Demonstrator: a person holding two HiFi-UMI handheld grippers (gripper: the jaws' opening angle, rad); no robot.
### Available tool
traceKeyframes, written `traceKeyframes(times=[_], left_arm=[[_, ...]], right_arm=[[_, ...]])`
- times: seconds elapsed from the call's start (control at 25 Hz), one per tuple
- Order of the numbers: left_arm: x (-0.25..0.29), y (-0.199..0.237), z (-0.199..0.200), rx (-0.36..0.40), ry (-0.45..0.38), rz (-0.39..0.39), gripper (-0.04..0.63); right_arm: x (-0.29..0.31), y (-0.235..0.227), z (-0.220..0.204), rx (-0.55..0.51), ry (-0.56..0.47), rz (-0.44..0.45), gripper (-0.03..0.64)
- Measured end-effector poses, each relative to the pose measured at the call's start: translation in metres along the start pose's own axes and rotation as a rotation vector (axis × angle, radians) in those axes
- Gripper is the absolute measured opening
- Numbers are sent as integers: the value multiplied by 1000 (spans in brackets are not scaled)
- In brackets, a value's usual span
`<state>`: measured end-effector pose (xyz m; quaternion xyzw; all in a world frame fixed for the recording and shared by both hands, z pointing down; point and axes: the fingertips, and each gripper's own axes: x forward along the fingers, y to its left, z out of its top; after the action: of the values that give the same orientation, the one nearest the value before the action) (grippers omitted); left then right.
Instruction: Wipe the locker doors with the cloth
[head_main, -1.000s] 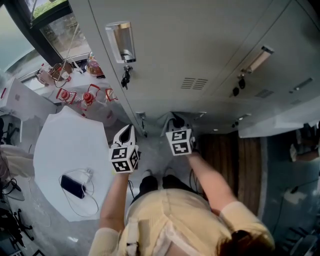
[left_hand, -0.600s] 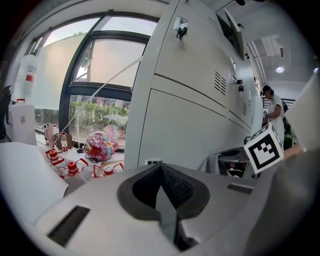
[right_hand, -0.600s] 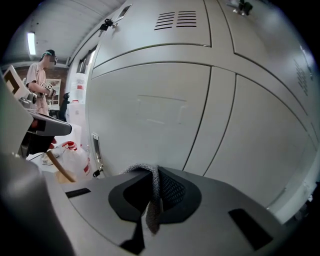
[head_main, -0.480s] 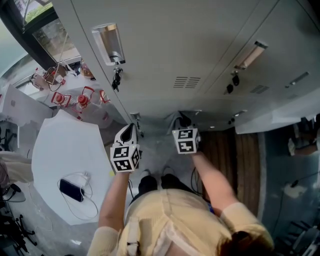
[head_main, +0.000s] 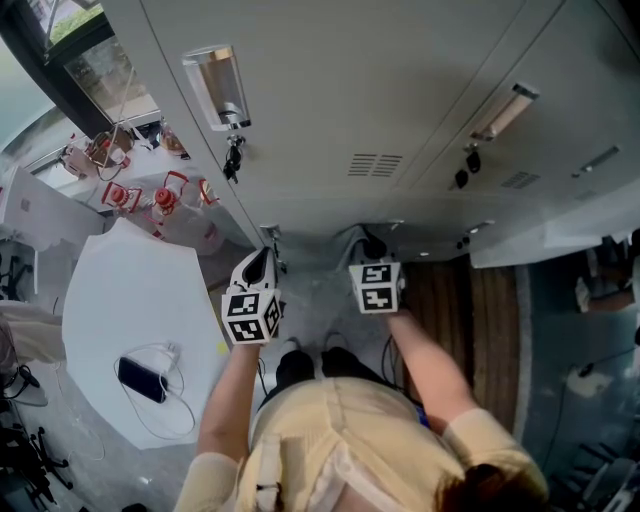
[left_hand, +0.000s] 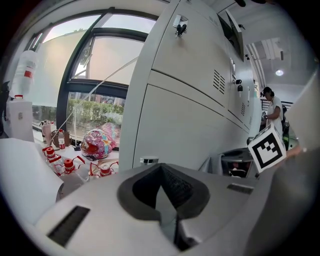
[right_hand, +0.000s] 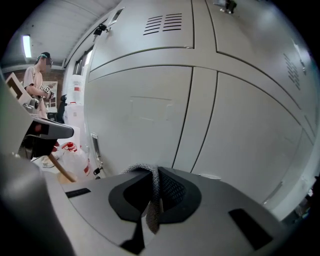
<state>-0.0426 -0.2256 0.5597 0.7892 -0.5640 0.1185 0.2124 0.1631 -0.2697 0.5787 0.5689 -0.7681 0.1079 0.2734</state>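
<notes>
Grey cloth (right_hand: 151, 212) pinched in the right gripper's (right_hand: 156, 175) jaws runs lengthwise up-down, facing the locker doors (right_hand: 145, 110). Left gripper's (left_hand: 161, 170) jaws clench nothing.

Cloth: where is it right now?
In the right gripper view, the cloth is pinched between the jaws of the right hand-held gripper, which faces the lower locker doors.

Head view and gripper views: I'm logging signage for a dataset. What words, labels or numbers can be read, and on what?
No text can be read.
Marker cubes: black-and-white patterns, no letters.
Bottles: any print too small.
Locker plate: glare, nothing legible.
</notes>
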Motion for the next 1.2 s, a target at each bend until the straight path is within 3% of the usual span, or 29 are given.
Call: traceKeyframes(times=[0.88, 1.2], left_arm=[[-39, 57, -41, -89, 12, 160, -12], [-41, 71, -56, -108, 29, 211, -12]], right_arm=[[29, 134, -21, -122, 40, 291, 5], [63, 166, -27, -187, 65, 322, 5]])
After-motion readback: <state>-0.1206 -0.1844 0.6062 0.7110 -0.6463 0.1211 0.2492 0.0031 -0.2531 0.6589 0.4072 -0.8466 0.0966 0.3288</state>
